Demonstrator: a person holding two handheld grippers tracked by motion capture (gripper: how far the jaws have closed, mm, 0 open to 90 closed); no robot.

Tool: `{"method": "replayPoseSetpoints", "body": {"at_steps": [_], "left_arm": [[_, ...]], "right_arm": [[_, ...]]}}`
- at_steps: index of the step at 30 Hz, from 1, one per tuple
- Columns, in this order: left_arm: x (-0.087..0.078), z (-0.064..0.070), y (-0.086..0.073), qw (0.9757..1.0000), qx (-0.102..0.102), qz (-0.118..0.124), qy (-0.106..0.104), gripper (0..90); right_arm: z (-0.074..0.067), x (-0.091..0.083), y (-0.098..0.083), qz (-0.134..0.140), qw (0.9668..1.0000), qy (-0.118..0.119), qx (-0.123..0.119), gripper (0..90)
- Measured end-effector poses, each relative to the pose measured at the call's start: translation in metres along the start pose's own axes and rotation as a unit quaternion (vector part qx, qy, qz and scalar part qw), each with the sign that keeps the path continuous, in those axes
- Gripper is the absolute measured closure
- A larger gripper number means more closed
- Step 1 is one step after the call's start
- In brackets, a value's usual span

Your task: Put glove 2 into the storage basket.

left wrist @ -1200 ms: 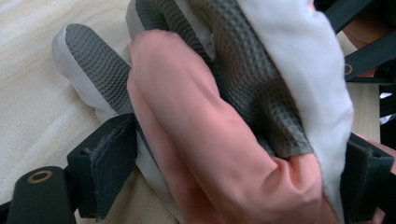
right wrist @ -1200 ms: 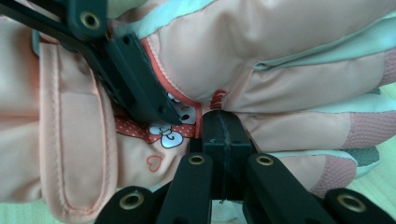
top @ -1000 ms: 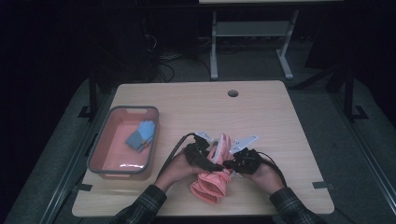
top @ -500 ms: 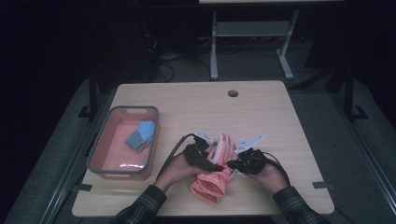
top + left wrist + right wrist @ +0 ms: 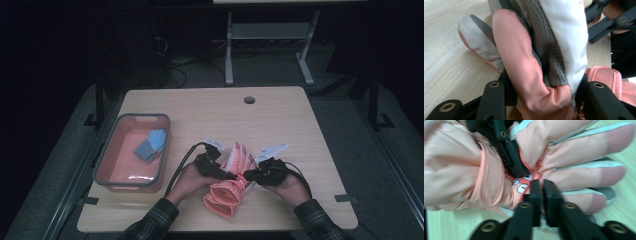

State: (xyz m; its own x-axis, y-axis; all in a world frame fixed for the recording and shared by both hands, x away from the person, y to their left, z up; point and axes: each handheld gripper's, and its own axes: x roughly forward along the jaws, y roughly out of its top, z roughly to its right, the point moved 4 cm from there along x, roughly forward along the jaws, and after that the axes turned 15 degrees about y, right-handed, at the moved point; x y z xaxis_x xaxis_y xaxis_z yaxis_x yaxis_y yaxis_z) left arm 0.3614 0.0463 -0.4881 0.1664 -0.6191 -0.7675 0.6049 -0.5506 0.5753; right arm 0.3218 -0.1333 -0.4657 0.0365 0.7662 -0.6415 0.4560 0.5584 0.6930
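A pair of pink gloves lies near the table's front edge, fingers pointing away from the person. My left gripper reaches in from the left. Its jaws have just been closing, and they now squeeze a pink glove with a grey and white palm at its thumb base; the gripper holds it. My right gripper comes from the right. Its jaws have just been opening and stand a slit apart over the glove's back, by a small cartoon patch. The left gripper's black finger presses into the glove just beyond.
A grey-rimmed bin with a pink floor stands at the table's left, with a blue glove in it. A round cable hole sits near the far edge. Black cables trail from both grippers towards the person. A metal stand is behind the table.
Both hands stay at the gloves in much the same place. The gloves have not shifted on the table.
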Motion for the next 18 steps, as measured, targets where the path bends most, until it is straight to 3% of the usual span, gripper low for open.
{"method": "replayPoseSetpoints", "body": {"at_steps": [2,5,11,14,18], "left_arm": [[-0.002,0.0,0.001,1.0,-0.002,0.004,-0.001,55.9],[-0.005,0.002,0.002,1.0,-0.001,0.005,0.002,57.6],[-0.014,0.003,0.005,0.9999,-0.004,0.011,0.009,57.8],[-0.022,0.001,0.006,0.9997,0.003,0.013,0.019,57.8],[-0.032,0.001,0.008,0.9994,0.0,0.02,0.03,58.1]], "right_arm": [[0.001,-0.009,-0.003,0.016,0.9999,-0.004,0.002,66.3],[0.009,-0.022,-0.012,0.031,0.9989,-0.034,0.013,49.3],[0.042,-0.038,-0.032,0.048,0.9923,-0.092,0.068,25.9],[0.056,-0.038,-0.039,0.033,0.988,-0.123,0.087,20.4],[0.066,-0.035,-0.044,0.026,0.9855,-0.137,0.096,18.0]]}}
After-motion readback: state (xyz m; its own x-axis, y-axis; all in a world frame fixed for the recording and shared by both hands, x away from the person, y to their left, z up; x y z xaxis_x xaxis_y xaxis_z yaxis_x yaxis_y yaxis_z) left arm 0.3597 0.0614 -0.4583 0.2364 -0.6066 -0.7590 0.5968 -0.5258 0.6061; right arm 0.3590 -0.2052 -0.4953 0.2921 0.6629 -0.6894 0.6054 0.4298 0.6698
